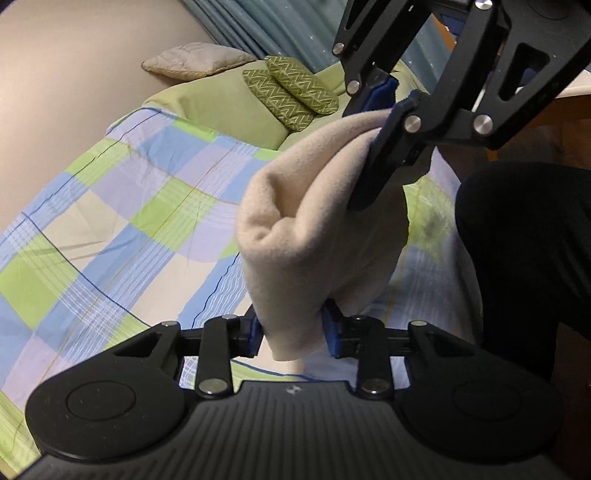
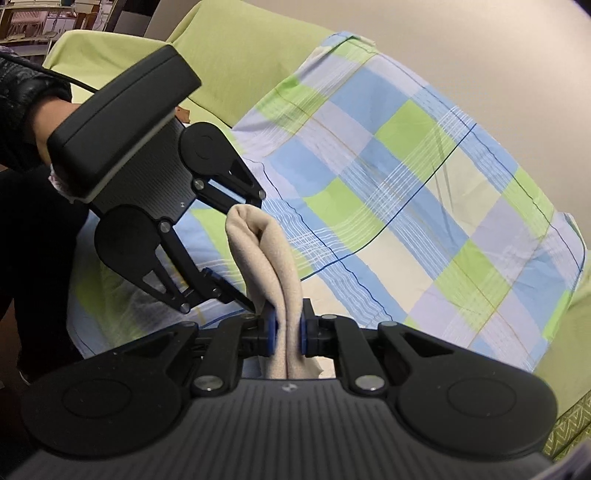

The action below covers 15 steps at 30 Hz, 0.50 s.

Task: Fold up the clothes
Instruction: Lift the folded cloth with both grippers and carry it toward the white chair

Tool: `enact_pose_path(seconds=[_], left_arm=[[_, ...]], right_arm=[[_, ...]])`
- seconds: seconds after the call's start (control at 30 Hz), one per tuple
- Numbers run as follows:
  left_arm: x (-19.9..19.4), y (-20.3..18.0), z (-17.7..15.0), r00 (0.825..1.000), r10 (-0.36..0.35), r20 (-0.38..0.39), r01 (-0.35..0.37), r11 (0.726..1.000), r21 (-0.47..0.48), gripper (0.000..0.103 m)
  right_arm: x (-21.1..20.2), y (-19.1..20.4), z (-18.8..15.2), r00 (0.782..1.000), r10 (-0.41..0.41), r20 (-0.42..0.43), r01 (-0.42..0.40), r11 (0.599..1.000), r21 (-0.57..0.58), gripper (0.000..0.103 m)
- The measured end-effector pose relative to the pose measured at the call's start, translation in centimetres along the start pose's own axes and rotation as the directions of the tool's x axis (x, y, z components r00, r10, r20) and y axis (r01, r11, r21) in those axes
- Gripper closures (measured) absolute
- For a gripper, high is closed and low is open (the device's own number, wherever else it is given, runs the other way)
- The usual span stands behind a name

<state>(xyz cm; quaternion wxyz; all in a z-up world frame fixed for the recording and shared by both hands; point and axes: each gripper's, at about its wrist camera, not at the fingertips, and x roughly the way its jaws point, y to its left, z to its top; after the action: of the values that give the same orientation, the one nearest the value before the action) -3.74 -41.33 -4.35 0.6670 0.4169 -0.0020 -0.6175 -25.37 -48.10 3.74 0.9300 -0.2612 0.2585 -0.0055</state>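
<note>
Soft and light cloth (image 1: 314,221), beige and fuzzy like fleece. Up in the air, hanging in a floppy bunch over the bed (image 1: 110,221), not lying on it. Bends and sags anywhere, so no fear of breaking it. Not slippery by the look of it, and thick enough to hold well, but likely to droop and fold over itself when let loose.

Pinched at one end by the right tongs (image 2: 287,332), pressed nearly together on two layers of it. Looks pinched lower down by the left tongs (image 1: 293,332) too, spread a bit wider around a thicker bunch, blue pads against both sides.

Best to hold at corners or along an edge, one in each pair of tongs, well apart, to pull it flat. Right now too close together and bunched for a neat fold, at a guess. Hard to tell where the corners are, hidden in the bunch.

Under it, a checked sheet (image 2: 406,184) in blue, green and cream, fairly smooth, with plenty of room to lay the cloth down. Farther off, two green zigzag pillows (image 1: 291,96) and a grey cushion (image 1: 195,61), well apart from the cloth. Behind those, a blue curtain (image 1: 258,22). At the side, a dark leg (image 1: 524,240), close to the bed edge. Nothing in the way on the sheet itself.
</note>
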Motion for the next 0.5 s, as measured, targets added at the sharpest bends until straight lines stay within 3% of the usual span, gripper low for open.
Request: enact_pose_path(seconds=[0.27,0.5], left_arm=[[-1.4,-0.3,3.1,1.000,-0.029,0.000,0.029,0.995,0.094,0.066],[-2.3,0.7,6.5,0.988,-0.125,0.089,0.105,0.974,0.201,0.083]], right_arm=[[-3.1,-1.7,-1.5,0.998,0.011,0.066,-0.019,0.992,0.122,0.094],[-6.3,-2.4,-1.6,0.994,-0.075,0.078,0.060,0.982,0.181,0.094]])
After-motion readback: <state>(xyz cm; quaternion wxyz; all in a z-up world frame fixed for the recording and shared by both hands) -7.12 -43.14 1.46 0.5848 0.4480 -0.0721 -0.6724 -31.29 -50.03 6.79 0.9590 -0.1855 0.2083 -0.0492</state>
